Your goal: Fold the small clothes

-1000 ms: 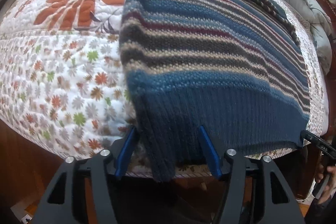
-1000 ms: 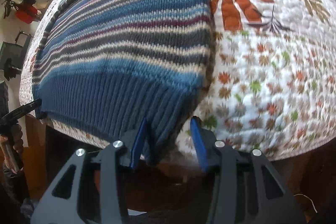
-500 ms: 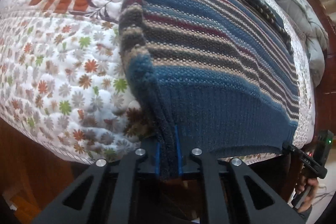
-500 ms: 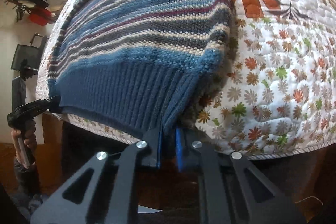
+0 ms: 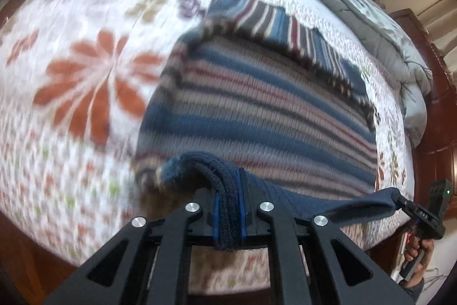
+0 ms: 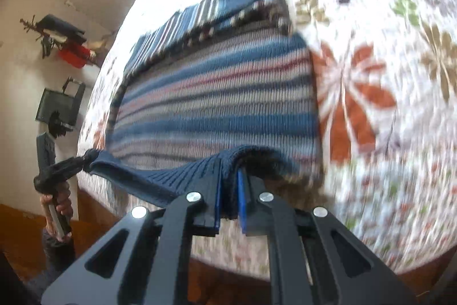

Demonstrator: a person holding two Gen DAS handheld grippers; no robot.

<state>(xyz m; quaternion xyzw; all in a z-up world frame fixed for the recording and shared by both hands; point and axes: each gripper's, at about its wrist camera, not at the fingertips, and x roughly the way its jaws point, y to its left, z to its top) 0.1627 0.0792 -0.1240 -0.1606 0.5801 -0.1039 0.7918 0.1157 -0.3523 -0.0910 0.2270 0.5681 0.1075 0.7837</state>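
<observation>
A: Pinching the ribbed hem, is the left gripper (image 5: pixel 228 207)?
B: Yes, pressed on the striped sweater (image 5: pixel 257 110), which spreads ahead over the floral quilt (image 5: pixel 80 53).
A: The right gripper (image 6: pixel 228 199)?
B: Clamped on the opposite hem corner, hem lifted between both.

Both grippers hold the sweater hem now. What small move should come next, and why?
Probably carry the hem forward over the sweater toward its far sleeve end: left gripper and right gripper each pinch a hem corner, lifted off the quilt.
</observation>
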